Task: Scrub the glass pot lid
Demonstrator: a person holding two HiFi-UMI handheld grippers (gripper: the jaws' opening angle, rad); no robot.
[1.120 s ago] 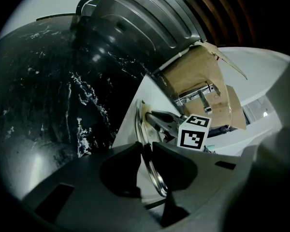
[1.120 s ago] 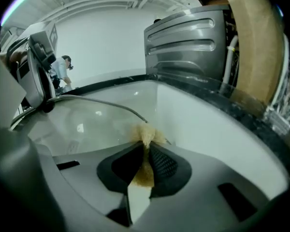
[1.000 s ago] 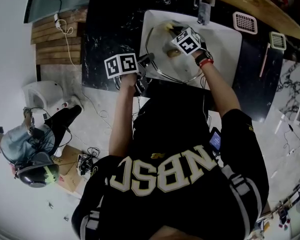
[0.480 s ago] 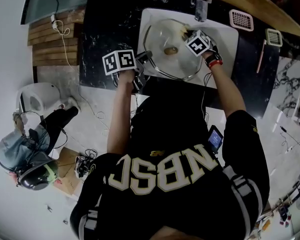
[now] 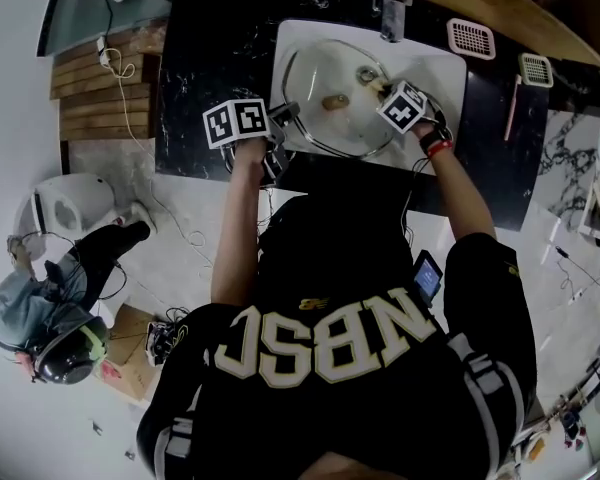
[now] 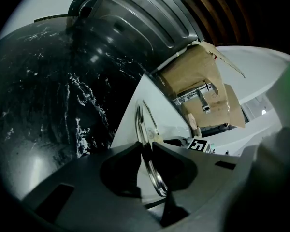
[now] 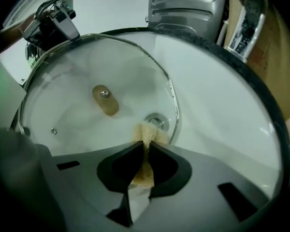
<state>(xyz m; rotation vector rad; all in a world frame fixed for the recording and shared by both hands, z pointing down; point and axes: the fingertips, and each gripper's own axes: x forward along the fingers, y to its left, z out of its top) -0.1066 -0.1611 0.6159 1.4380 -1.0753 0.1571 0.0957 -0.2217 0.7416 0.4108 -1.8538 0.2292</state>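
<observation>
The glass pot lid [image 5: 325, 128] lies tilted in the white sink [image 5: 450, 78], its tan knob [image 5: 332, 101] facing up. My left gripper [image 5: 283, 116] is shut on the lid's metal rim at its left edge; in the left gripper view the rim [image 6: 144, 124] runs between the closed jaws [image 6: 146, 151]. My right gripper [image 5: 388, 90] points steeply down over the lid's right side. It is shut on a tan sponge [image 7: 146, 134] that presses near the rim, just in front of the drain [image 7: 156, 121]. The right gripper view shows the lid [image 7: 77, 66] and the knob [image 7: 105, 99] whole.
A faucet [image 5: 392, 18] stands at the sink's far edge. Black marble counter [image 5: 210, 58] surrounds the sink, with a grey ribbed appliance [image 7: 188, 6] at the back. Two small slotted trays [image 5: 471, 38] [image 5: 536, 69] lie right of the sink. A person sits on the floor at the left [image 5: 40, 318].
My right gripper has slid with the sponge from the lid's far side to its right edge, nearer the person. The left gripper has kept its hold on the rim.
</observation>
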